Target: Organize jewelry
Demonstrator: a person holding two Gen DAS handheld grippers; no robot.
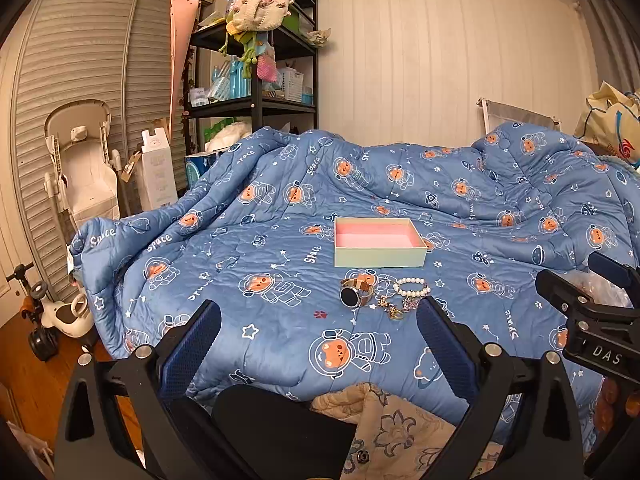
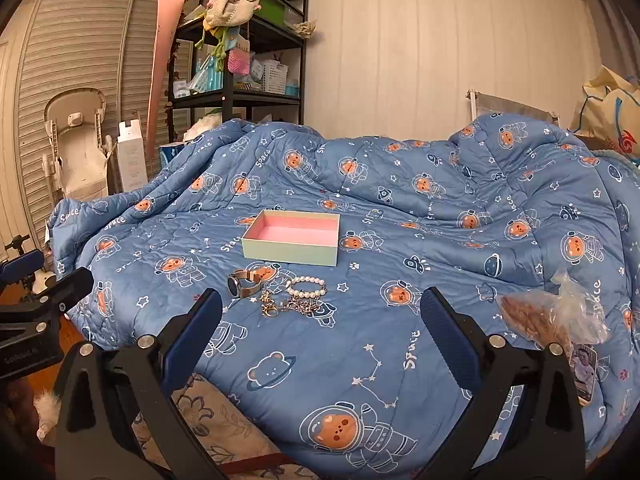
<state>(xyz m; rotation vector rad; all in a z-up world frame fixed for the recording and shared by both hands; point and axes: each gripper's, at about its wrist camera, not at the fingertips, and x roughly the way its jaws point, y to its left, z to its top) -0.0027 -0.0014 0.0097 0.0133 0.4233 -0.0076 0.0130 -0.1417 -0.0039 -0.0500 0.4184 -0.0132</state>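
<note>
An open pale green box (image 1: 379,258) with a pink lining sits on the blue space-print quilt (image 1: 260,272); it also shows in the right wrist view (image 2: 290,255). Just in front of it lie a watch (image 1: 352,295) (image 2: 237,283), a white pearl bracelet (image 1: 411,286) (image 2: 307,285) and gold chains (image 1: 394,307) (image 2: 286,305). My left gripper (image 1: 318,314) is open and empty, near the quilt's front edge, with the jewelry beyond its right finger. My right gripper (image 2: 322,306) is open and empty, the jewelry beyond its left finger.
A clear plastic bag of brown stuff (image 2: 554,316) lies on the quilt at the right. A black shelf rack (image 1: 256,60), a baby chair (image 1: 82,160) and a ride-on toy (image 1: 60,316) stand at the left. A floral sheet (image 1: 400,424) shows under the quilt's front edge.
</note>
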